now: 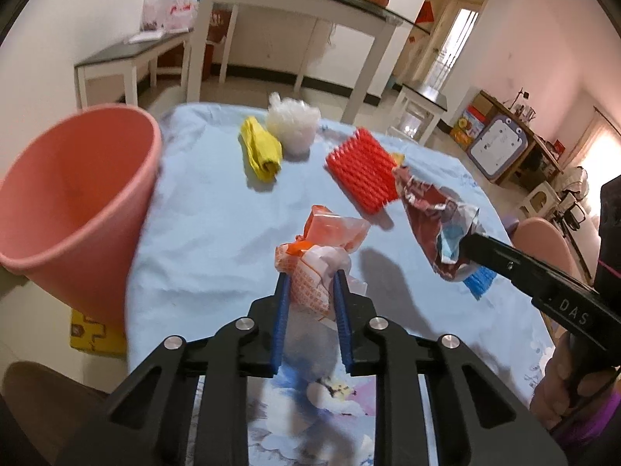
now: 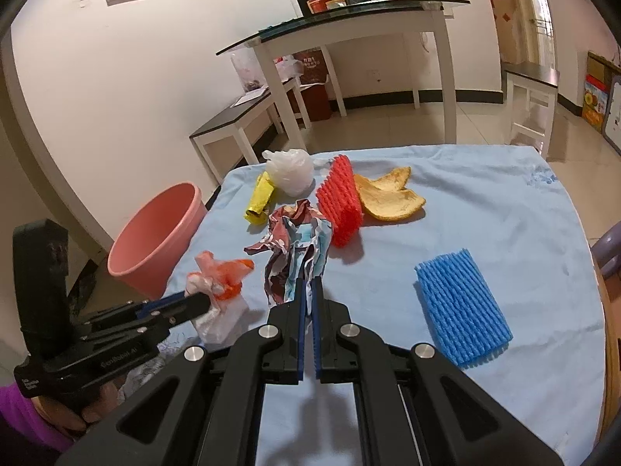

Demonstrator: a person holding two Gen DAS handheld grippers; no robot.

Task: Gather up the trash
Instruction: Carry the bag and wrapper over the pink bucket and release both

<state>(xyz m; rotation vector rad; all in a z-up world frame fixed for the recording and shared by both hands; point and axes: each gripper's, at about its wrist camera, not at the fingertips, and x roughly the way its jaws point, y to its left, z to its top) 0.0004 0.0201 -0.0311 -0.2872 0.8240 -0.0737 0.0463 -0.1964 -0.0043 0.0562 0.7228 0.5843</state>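
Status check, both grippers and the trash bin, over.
Left gripper shut on orange-white wrapper. Right gripper shut on crumpled red wrapper. Pink bin open at left, path unobstructed.

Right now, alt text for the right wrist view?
The right gripper is shut on a crumpled maroon-and-blue wrapper above a table with a light blue cloth. To its left, the left gripper holds an orange-and-white plastic wrapper near a pink bin; blue foam netting lies to the right.

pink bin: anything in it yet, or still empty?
Looks empty as far as visible. The pink bin shows only bare inner wall in the left wrist view; its bottom is out of sight, so cannot tell for certain.
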